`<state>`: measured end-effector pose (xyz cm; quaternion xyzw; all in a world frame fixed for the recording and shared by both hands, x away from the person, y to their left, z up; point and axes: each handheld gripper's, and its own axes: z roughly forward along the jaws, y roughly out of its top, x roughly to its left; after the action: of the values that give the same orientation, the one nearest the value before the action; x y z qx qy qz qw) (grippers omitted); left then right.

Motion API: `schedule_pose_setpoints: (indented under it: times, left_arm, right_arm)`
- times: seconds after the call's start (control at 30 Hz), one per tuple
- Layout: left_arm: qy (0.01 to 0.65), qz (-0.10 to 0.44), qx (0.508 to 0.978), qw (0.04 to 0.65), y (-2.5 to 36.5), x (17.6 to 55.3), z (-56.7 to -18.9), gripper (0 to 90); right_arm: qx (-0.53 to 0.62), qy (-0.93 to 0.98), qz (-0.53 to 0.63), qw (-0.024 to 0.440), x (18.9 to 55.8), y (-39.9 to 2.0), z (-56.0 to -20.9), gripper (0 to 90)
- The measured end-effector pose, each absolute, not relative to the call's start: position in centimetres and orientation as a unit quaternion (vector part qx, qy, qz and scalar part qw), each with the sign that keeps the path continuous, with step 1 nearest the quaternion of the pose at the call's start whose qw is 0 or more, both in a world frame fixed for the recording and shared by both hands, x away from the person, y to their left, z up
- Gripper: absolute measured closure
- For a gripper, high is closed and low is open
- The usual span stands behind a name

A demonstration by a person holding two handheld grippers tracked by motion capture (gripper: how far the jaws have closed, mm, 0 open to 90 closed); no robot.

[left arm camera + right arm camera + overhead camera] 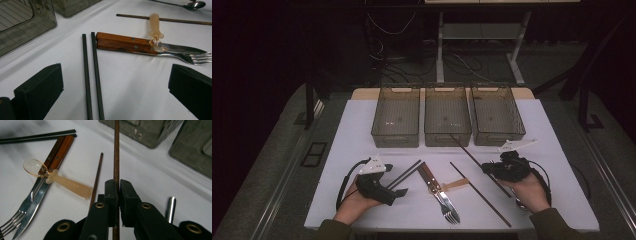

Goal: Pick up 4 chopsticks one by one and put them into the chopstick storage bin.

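Observation:
My right gripper (488, 168) (118, 187) is shut on a brown chopstick (466, 149) (116, 150), which slants up toward the middle bin (447, 136). The chopstick's far tip is near the bin's front wall. A second brown chopstick (482, 195) (98, 176) (175, 20) lies flat on the white table. My left gripper (399, 192) (115, 92) rests open at the front left. A pair of black chopsticks (405, 174) (92, 75) lies on the cloth between its jaws, untouched.
A wooden-handled knife and fork (434, 182) (120, 43) (58, 151) lie together mid-table, with a translucent plastic spoon (457, 184) (154, 23) (67, 184) across them. A metal spoon (193, 5) lies by the right hand. Left bin (395, 136) and right bin (498, 136) flank the middle one.

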<state>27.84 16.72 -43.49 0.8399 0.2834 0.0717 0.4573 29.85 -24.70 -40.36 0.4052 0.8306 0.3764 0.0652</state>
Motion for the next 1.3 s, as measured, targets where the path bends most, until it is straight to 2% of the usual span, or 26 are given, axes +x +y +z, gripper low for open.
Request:
schedule_pose_setpoints:
  times: [1.3]
  left_arm:
    - [0.267, 0.062, 0.841, 0.466, 16.6, 27.7, -43.9, 0.0]
  right_arm:
    - [0.398, 0.793, 0.454, 0.081, 35.0, -20.2, -35.5, 85.0]
